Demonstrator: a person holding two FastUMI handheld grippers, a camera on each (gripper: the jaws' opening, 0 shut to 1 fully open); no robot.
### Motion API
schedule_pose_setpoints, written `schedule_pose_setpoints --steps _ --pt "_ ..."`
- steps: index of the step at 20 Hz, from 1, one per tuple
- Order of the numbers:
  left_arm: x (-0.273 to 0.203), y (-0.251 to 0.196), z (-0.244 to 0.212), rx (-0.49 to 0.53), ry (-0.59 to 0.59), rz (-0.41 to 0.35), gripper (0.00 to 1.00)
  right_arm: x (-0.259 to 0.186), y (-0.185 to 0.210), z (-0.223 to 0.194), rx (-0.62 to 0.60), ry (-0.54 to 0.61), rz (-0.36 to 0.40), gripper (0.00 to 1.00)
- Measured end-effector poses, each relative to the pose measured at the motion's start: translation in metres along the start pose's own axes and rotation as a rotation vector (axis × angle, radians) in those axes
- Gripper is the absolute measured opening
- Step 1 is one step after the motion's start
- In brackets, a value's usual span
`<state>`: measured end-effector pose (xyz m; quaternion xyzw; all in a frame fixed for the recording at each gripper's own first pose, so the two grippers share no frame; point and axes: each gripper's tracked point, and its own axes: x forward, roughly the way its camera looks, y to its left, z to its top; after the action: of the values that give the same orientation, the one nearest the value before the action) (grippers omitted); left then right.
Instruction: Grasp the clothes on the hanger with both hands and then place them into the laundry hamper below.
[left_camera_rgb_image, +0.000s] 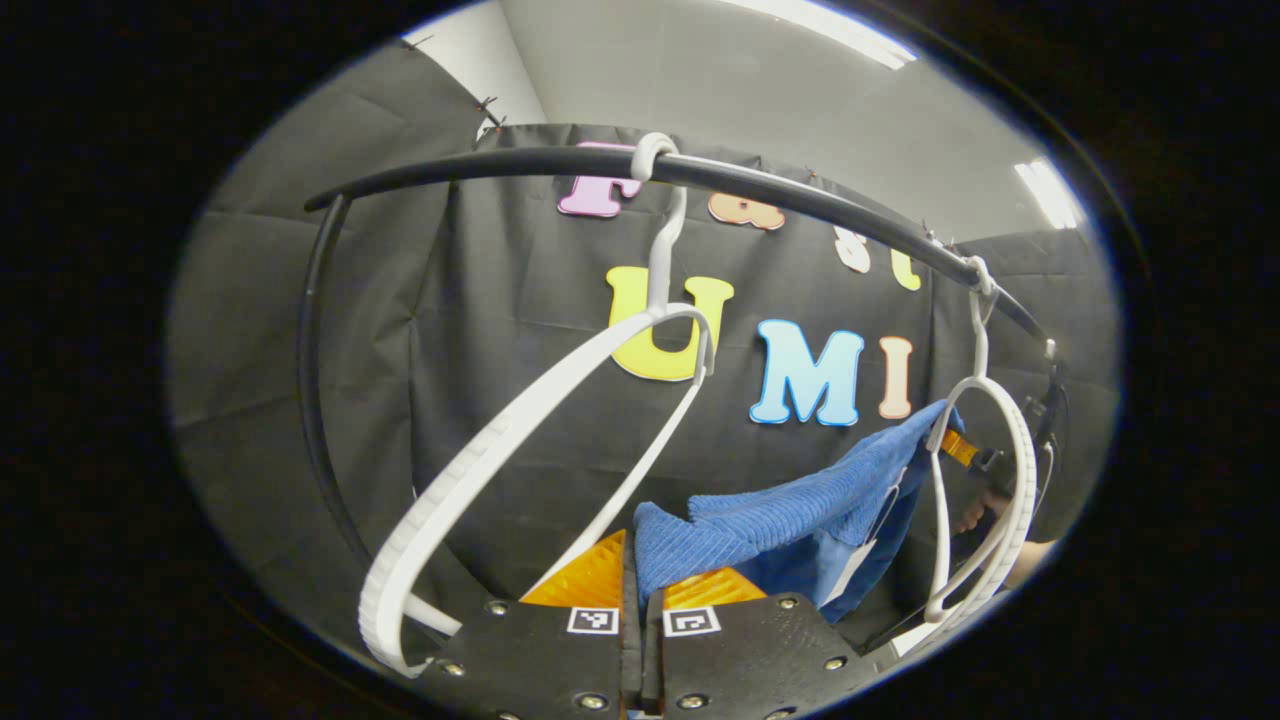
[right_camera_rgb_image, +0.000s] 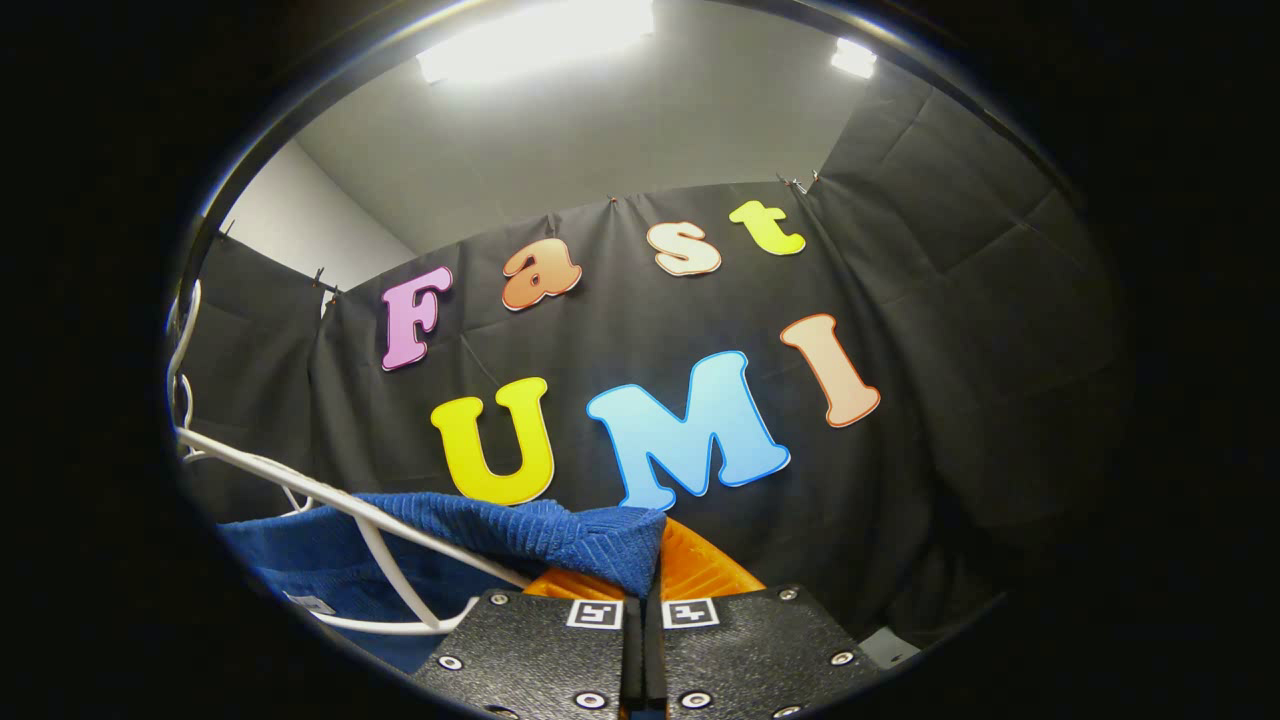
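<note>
A blue ribbed garment (left_camera_rgb_image: 800, 510) stretches between my two grippers under a black rail (left_camera_rgb_image: 800, 195). My left gripper (left_camera_rgb_image: 640, 575) is shut on the garment's near corner. Its far end reaches a white hanger (left_camera_rgb_image: 1010, 480) on the rail, where my right gripper (left_camera_rgb_image: 965, 452) and the hand holding it show beside the hanger. In the right gripper view, the garment (right_camera_rgb_image: 450, 525) bunches up between the fingers of my right gripper (right_camera_rgb_image: 650, 565), which is shut on its edge. The hanger's white arm (right_camera_rgb_image: 330, 505) crosses in front of the cloth there.
A second white hanger (left_camera_rgb_image: 520, 440) hangs bare from the rail, close in on the left, beside my left gripper. The rail's black upright (left_camera_rgb_image: 312, 380) curves down at the left. The black cloth wall (right_camera_rgb_image: 950, 350) stands close behind.
</note>
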<state>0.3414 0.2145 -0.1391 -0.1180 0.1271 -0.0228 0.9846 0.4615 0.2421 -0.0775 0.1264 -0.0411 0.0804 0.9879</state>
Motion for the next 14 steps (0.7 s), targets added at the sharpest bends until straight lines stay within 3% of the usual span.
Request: schedule_pose_setpoints --steps 7,14 --pt "-0.002 0.002 -0.033 -0.152 0.044 -0.055 0.01 -0.031 -0.007 -0.028 -0.107 0.049 -0.003 0.0" --pt "-0.029 0.002 -0.066 -0.092 0.009 -0.012 0.01 -0.05 -0.009 -0.036 -0.106 0.07 0.016 0.0"
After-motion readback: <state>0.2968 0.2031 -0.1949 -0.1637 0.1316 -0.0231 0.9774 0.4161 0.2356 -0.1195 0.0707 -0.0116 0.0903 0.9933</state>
